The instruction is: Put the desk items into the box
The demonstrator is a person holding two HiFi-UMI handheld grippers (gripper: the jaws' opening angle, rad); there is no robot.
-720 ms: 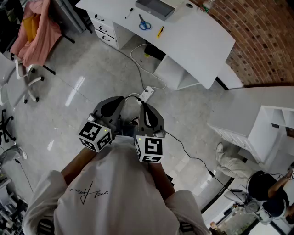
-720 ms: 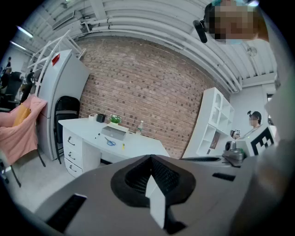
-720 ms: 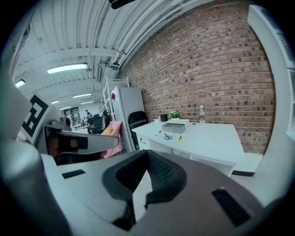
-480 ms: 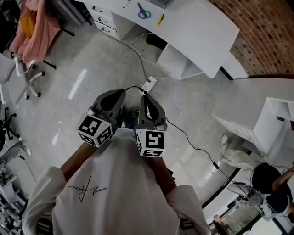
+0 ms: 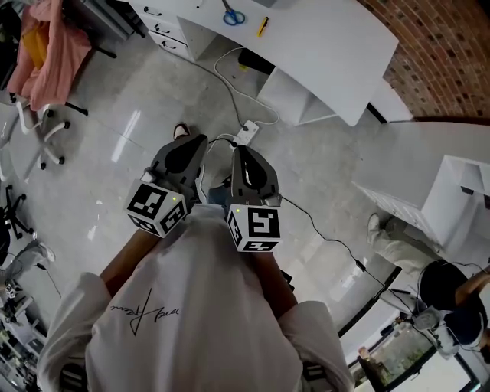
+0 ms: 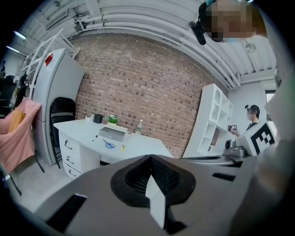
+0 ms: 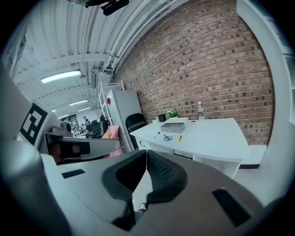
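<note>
Desk (image 5: 329,53) at 12 o'clock, scissors (image 5: 233,15) and pen (image 5: 262,27) on it, pen right of scissors, box (image 6: 113,132) behind them, power strip (image 5: 246,135) on floor (image 5: 153,99) before desk, chair (image 5: 47,134) at 10 o'clock.

A white counter (image 5: 329,46) with drawers stands by the brick wall. On its top lie blue-handled scissors (image 5: 233,15) and, just beside them, a yellow pen-like stick (image 5: 262,27). Farther back sit a shallow grey box (image 6: 113,133), a small green plant (image 6: 112,120), a black cup (image 6: 97,118) and a clear bottle (image 6: 138,126). On the glossy floor (image 5: 138,115) near the counter lies a white power strip (image 5: 245,136).
</note>
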